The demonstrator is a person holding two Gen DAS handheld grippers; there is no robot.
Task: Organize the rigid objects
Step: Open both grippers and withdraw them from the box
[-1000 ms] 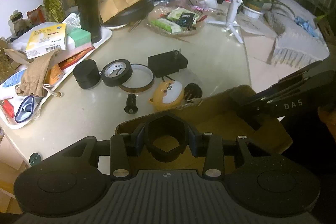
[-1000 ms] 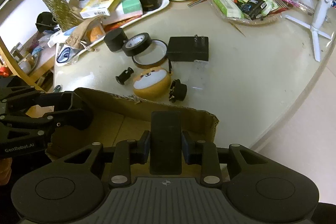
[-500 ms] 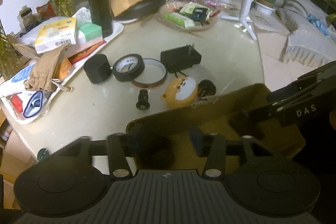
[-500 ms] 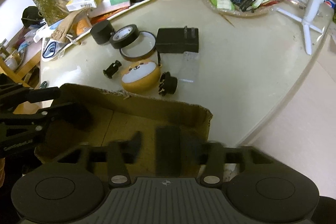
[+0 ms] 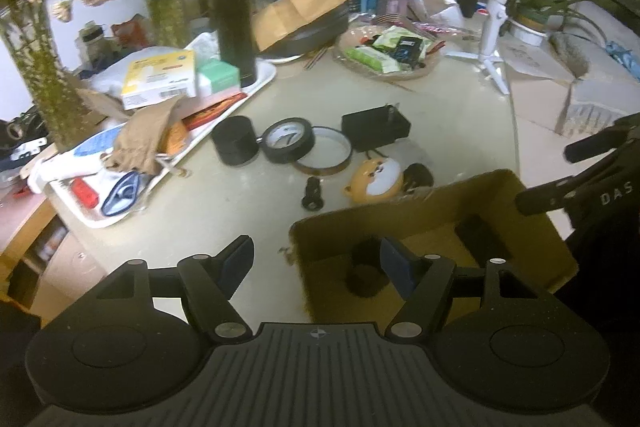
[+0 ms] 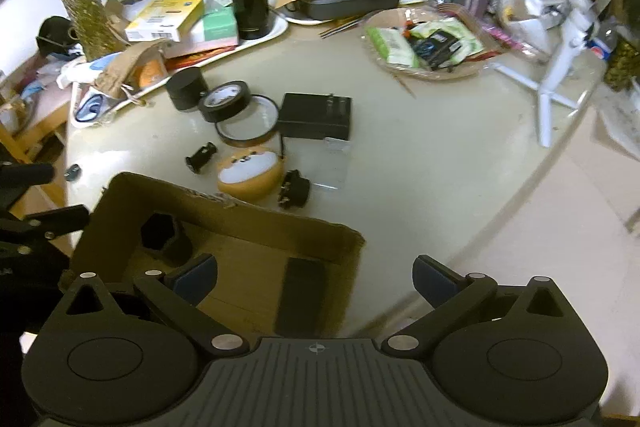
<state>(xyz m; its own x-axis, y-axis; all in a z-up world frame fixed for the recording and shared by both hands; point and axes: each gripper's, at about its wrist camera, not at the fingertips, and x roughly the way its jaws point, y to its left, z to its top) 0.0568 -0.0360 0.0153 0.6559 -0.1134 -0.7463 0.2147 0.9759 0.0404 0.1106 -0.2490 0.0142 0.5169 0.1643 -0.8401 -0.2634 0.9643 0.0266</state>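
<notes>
Both grippers are seen wide apart and empty. The left gripper (image 5: pixel 316 261) hangs over the near-left corner of the box (image 5: pixel 532 227), one finger outside the wall and one above the floor. The right gripper (image 6: pixel 316 277) is spread over the box's right end.

Inside the box two parts are lying: a hex part (image 6: pixel 160 233) at about 10 o'clock from the right gripper, and a flat bar (image 6: pixel 302 293) just ahead of it at 12. In the left view the hex part is blurred and its pose cannot be told.

Beyond the far wall, at 12 o'clock, the loose pieces are grouped on the table (image 6: pixel 420 167): a shiba toy (image 6: pixel 250 177) close against the wall, a plug (image 6: pixel 295 189) at its 3 o'clock, a small knob (image 6: pixel 201 157) at its 9. Further out are a ring (image 6: pixel 247 121), a tape roll (image 6: pixel 225 101) overlapping it, a black can (image 6: pixel 185 93) and an adapter (image 6: pixel 316 115).

The task is judged to be under way, with seven pieces left outside.

Risks: the light box could be shoved or tipped if its wall is clipped by a finger on the way out. The toy and plug sit so close to the wall that a reach could snag cardboard. The round toy may be squeezed out of the pads; the overlapped ring may be dragged with the tape roll.
</notes>
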